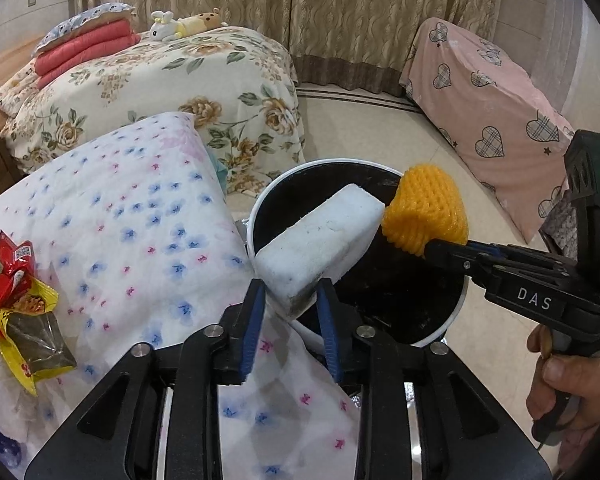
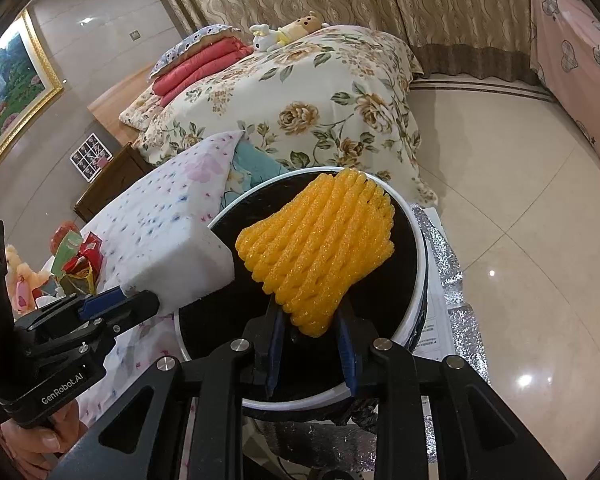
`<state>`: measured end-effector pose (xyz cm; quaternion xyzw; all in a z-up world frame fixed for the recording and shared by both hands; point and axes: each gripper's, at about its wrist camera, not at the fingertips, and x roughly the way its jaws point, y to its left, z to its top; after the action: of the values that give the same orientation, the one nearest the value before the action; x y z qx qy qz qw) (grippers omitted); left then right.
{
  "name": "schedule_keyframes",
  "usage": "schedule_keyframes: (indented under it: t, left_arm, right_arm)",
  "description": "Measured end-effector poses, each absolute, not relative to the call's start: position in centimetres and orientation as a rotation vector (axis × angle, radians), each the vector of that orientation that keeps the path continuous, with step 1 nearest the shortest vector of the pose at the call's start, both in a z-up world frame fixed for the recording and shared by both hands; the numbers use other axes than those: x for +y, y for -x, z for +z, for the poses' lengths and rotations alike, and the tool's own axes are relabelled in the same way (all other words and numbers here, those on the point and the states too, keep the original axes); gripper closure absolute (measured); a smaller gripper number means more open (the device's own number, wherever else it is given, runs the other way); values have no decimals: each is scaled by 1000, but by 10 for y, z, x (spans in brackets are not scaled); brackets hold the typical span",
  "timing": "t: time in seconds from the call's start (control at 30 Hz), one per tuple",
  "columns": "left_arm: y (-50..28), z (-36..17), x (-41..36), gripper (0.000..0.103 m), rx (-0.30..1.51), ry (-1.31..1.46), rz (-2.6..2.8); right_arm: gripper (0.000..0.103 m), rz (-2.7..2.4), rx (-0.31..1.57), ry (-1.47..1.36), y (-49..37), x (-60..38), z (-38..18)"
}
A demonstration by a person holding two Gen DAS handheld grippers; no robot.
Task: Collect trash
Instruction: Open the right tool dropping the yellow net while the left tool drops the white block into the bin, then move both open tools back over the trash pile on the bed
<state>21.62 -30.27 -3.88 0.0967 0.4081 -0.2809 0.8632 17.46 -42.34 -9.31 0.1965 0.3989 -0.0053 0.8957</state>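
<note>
Both pieces hang over the bin; the left gripper holds the foam block, the right gripper the yellow netting; letting go comes next, I'd say.

The trash bin stands on the floor, just right of the quilt-covered surface. Over the bin's mouth, the foam block sits between the left gripper fingers, and the foam fruit net between the right gripper fingers, the net to the block's right, touching it. Snack wrappers lie on the quilt's left. Behind is a bed; a cloth-draped piece of furniture stands far right.
</note>
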Motion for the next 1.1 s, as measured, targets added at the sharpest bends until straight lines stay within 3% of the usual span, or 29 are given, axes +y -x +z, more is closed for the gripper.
schedule_keyframes:
  t: [0.07, 0.13, 0.3, 0.37, 0.47, 1.1]
  left_arm:
    - [-216, -38, -301, 55, 852, -200, -582]
    - [-213, -36, -296, 44, 836, -194, -571]
    - [-204, -35, -276, 42, 833, -173, -554]
    - [-199, -35, -263, 38, 830, -159, -540]
    - [-191, -35, -245, 37, 825, -136, -520]
    - [-143, -43, -120, 35, 822, 27, -331]
  right_arm:
    - [57, -21, 829, -408, -175, -424, -92]
    - [52, -31, 821, -407, -173, -424, -90]
    - [41, -35, 790, -435, -164, -421, -86]
    - [28, -27, 775, -446, -159, -416, -85]
    - [23, -17, 764, -442, -154, -405, -83]
    - [17, 147, 747, -447, -141, -316, -74]
